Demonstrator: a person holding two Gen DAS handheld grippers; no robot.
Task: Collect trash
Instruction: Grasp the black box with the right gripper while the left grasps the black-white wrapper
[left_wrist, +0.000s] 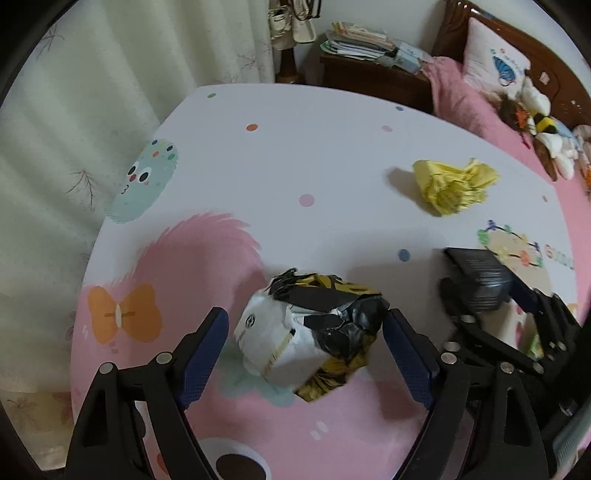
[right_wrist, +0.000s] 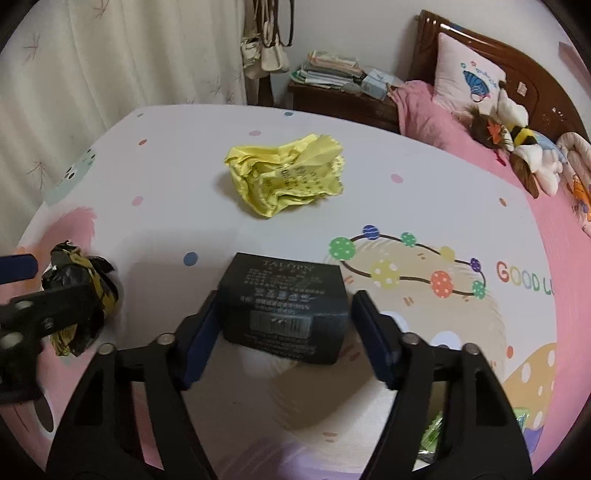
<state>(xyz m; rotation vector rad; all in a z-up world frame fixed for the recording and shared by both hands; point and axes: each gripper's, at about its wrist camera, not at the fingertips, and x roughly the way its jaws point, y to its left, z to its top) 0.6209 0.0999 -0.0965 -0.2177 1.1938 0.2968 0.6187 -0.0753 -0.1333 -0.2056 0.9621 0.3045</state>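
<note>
A round table (left_wrist: 332, 147) with a pale cartoon-printed cover fills both views, and everything else sits in relation to it. Beyond its far edge hangs a cream curtain (left_wrist: 92, 92); behind its far right edge stands a pink-covered bed (right_wrist: 461, 140) with a wooden headboard, a pillow and soft toys, and next to that a dark bedside cabinet (right_wrist: 343, 99) stacked with books and papers. On the table, toward its far side, lies a crumpled yellow paper (right_wrist: 288, 177), alone and well apart from both tools. Nearer the front, on the right part of the table over the printed bead-ring drawing, a black box (right_wrist: 284, 306) with pale lettering and a barcode label sits between the fingers of the right gripper (right_wrist: 284, 332) — the jaws stand wide, the left pad just at the box's side and the right pad a small gap away, so the tool is spread around the box rather than closed on it; whether the box rests on the table or is lifted slightly cannot be told. On the left part of the table, over the pink print, a crumpled black, white and yellow wrapper (left_wrist: 314, 328) lies between the fingers of the left gripper (left_wrist: 306, 350) — also spread wide, its right pad close to or just touching the black crinkled end and its left pad clearly apart from the white side, gripping nothing firmly.
</note>
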